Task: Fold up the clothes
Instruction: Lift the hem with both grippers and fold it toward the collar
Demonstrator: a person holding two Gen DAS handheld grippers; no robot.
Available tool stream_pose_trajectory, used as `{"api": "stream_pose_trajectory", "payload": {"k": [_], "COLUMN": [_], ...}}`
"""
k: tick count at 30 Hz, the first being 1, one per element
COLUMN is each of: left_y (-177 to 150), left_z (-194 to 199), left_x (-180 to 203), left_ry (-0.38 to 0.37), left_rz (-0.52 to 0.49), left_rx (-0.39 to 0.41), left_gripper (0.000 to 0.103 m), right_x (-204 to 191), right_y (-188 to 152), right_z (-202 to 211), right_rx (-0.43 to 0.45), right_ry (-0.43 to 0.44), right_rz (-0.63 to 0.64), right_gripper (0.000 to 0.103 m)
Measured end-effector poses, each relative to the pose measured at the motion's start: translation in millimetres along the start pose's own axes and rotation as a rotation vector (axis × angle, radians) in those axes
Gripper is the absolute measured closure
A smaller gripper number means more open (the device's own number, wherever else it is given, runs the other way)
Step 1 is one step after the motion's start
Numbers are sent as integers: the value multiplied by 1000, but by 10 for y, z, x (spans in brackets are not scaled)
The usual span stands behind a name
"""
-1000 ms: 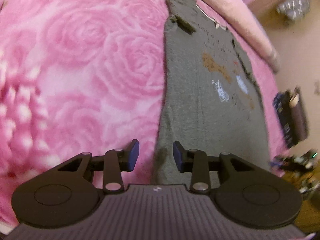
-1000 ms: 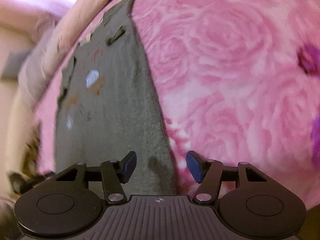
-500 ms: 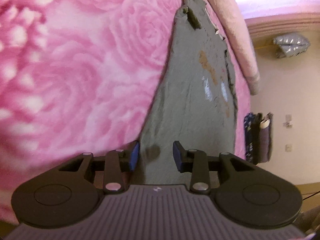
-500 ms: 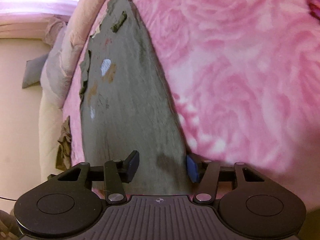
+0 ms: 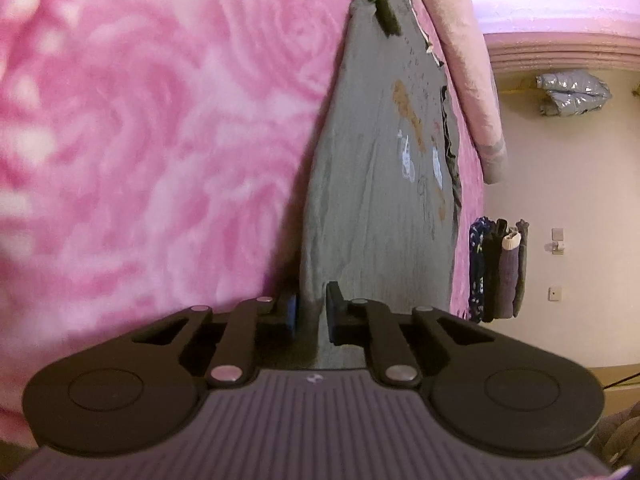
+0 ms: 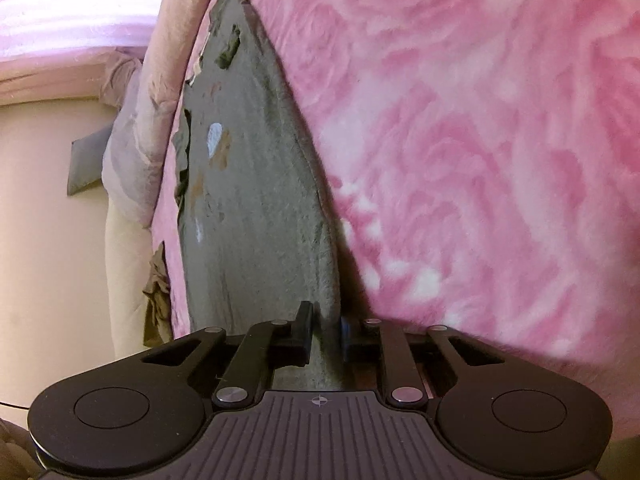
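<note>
Matt grey knit shirt (image 5: 372,208) on a plush, fuzzy pink blanket (image 5: 160,140); matt black plastic gripper (image 5: 311,312) arms carry shiny metal rivets.

Open pink blanket (image 5: 140,160) beside the shirt (image 5: 372,200) — pillow (image 5: 468,60) along its far edge

shirt (image 5: 372,200) hem hidden between fingers, print too small to read
</note>
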State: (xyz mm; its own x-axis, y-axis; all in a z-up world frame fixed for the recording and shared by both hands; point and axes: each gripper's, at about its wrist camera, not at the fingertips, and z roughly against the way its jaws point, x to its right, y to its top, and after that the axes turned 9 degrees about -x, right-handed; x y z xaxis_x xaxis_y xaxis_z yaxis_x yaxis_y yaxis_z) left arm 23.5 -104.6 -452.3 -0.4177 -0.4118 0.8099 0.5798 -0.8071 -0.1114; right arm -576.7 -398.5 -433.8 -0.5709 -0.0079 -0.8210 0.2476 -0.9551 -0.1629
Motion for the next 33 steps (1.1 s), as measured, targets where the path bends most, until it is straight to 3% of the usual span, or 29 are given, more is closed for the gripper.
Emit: {"api": "stream_pose_trajectory", "payload": {"k": [4,6,7,18,25,33], "left_y": [27,50,52,-104,-513,-1222], "left_z": [-13,-6,3,288,482,745], "left_x": [19,46,67,266,240,90], "left_ry": [14,38,49,58,85,143], "left_rz": [-9,-32,-49,-129,-80,68], "left_rx": [-20,-37,-44,-28,-69,-111], "left_gripper": [94,102,102,103,103,103], "right_x": [-65,-101,-114,-335,-352,-194], "right_y": [61,61,54,-162,-500,-1147], "right_z": [-84,-87,-79,175,285,331], "right_rx": [-30,-33,-33,-6,-63,-146], "right_ry": [-5,-44,-58,-98,-142,-199], "right_rz": [23,38,44,98,79,-82], "right_gripper": [86,100,102,103,103,103]}}
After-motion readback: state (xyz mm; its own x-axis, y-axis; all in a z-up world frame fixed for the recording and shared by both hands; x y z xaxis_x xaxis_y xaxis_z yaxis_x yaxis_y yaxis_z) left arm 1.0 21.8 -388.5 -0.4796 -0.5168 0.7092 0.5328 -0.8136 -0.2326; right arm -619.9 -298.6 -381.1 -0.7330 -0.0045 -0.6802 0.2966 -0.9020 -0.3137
